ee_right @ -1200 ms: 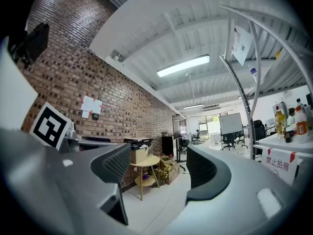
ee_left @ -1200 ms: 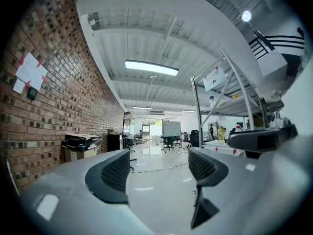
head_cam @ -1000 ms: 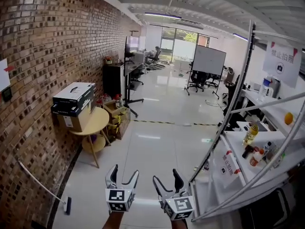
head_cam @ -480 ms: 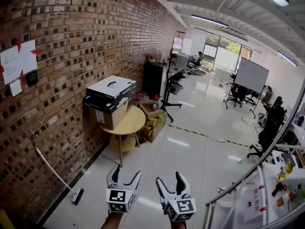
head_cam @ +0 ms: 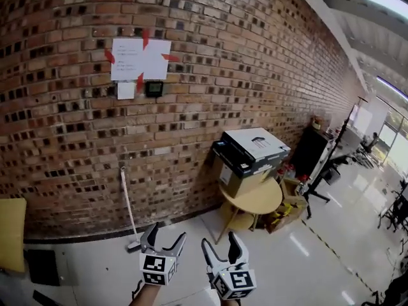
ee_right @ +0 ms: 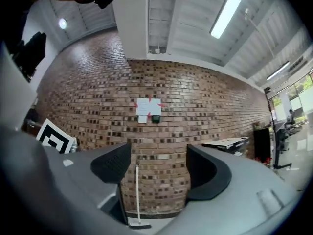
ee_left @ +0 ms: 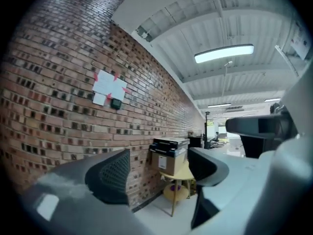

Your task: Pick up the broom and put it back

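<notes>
The broom (head_cam: 128, 208) has a white handle and a small dark head; it leans against the brick wall, head on the floor, just left of and beyond my grippers. In the right gripper view the broom (ee_right: 137, 195) stands framed between the jaws but far off by the wall. My left gripper (head_cam: 163, 241) and right gripper (head_cam: 219, 250) are held low at the bottom of the head view, side by side, pointing toward the wall. Both are open with nothing between their fingers. In the left gripper view the left gripper (ee_left: 159, 168) faces the wall and the round table.
A round wooden table (head_cam: 250, 197) with stacked boxes (head_cam: 248, 154) stands right of the broom against the brick wall (head_cam: 64, 132). Papers and a small device (head_cam: 140, 61) hang on the wall. A yellow object (head_cam: 11, 233) and a dark item (head_cam: 43, 266) lie at the left floor edge.
The view has swung left from the open hall to face the brick wall. The broom has shifted from the far left toward the middle, closer to both grippers. Jaws look unchanged.
</notes>
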`<state>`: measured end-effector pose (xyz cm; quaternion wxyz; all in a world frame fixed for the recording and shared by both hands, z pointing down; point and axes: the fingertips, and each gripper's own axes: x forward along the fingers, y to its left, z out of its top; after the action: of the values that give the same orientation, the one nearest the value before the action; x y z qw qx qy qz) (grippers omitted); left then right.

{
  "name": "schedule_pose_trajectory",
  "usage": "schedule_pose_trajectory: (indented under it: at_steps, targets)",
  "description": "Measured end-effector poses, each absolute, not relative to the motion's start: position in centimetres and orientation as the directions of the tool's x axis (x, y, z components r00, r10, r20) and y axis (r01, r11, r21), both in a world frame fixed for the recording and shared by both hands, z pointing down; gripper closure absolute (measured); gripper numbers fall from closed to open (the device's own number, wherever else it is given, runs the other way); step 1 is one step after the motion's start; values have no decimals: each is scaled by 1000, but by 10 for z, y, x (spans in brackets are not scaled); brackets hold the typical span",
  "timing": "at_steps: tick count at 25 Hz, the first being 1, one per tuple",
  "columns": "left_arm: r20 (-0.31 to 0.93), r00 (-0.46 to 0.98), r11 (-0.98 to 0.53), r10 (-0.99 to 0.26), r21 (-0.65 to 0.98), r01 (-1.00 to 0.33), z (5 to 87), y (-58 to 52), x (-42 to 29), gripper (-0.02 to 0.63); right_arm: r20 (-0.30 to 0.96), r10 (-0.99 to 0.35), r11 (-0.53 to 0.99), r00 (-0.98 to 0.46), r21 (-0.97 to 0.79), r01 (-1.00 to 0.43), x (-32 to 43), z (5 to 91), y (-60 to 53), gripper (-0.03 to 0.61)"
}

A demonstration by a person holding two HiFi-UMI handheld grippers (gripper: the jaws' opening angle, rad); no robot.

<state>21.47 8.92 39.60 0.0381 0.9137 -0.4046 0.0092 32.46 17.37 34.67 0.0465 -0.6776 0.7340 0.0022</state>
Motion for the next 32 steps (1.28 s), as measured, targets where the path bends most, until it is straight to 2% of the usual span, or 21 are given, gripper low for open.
schedule_pose_trajectory:
  at_steps: [4,9,20,26,32]
  targets:
    - [11,503,-501,-864,72,-862,378,66,170,237,-62,-959,279,-276,-46,-959,300,340,124,229]
    - [16,348,-346,-937,78,-935,385,55,132,238,-57,-890,455,-452,-40,-890,266,347,86,229]
    - [61,54,-51,-997,51,-997,395,48,26,238,-30,-734,678,-679,-94,-729,170,368,24,232]
    - [21,61,-62,-998,-68,-996,384,-5,-29,236,-19,-752,657,-659,44,-752,111,371,-26,232]
    - [9,123,-123,-992,-62,-990,378,-64,-91,236,-35,-772,634,-634,18,-773,48,368,-76,232]
